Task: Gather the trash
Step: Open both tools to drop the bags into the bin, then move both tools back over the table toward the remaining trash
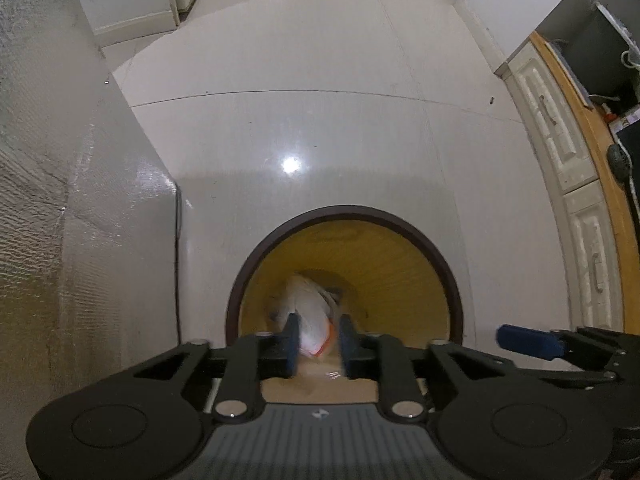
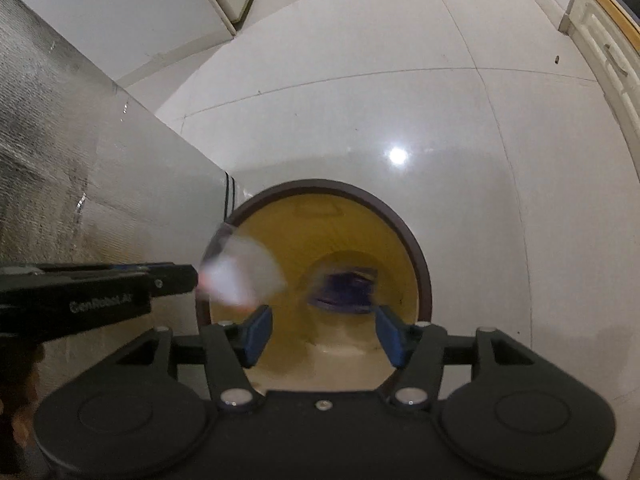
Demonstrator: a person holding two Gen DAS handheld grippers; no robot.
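A round bin with a dark rim (image 1: 344,214) and yellow inside stands on the floor below both grippers; it also shows in the right wrist view (image 2: 320,184). My left gripper (image 1: 319,342) is shut on a white crumpled wrapper with an orange edge (image 1: 310,312), held over the bin mouth. In the right wrist view the wrapper (image 2: 240,276) is a blur at the tip of the left gripper (image 2: 192,278). My right gripper (image 2: 324,334) is open and empty over the bin. A dark blue item (image 2: 346,286) lies blurred at the bin's bottom.
A silver textured wall panel (image 1: 60,200) stands close at the left. White drawers with a wooden top (image 1: 576,200) run along the right. White glossy floor tiles (image 1: 320,100) lie beyond the bin. The right gripper's blue finger (image 1: 528,340) shows at the right.
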